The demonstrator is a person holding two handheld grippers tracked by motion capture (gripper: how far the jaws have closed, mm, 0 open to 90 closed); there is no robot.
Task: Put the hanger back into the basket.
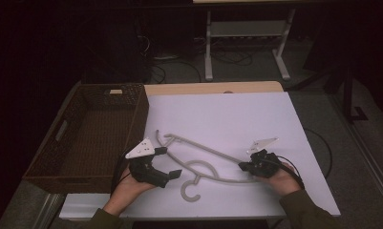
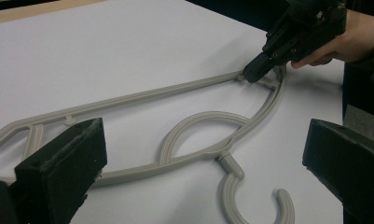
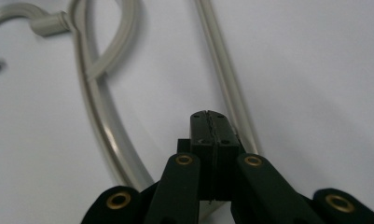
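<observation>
Holding grey hanger (image 1: 198, 164) flat on white sheet (image 1: 237, 119); we see right gripper (image 1: 246, 166) pressed closed at its right end, left gripper (image 1: 169, 164) spread wide beside left end. Basket (image 1: 136, 119) empty; we judge lift not begun.

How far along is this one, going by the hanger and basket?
Early. The wicker basket holds nothing visible. In hand: the right gripper is shut at one end of the grey hanger; the left gripper is open around the other end. Lifting remains; the hanger lies on the white mat.
</observation>
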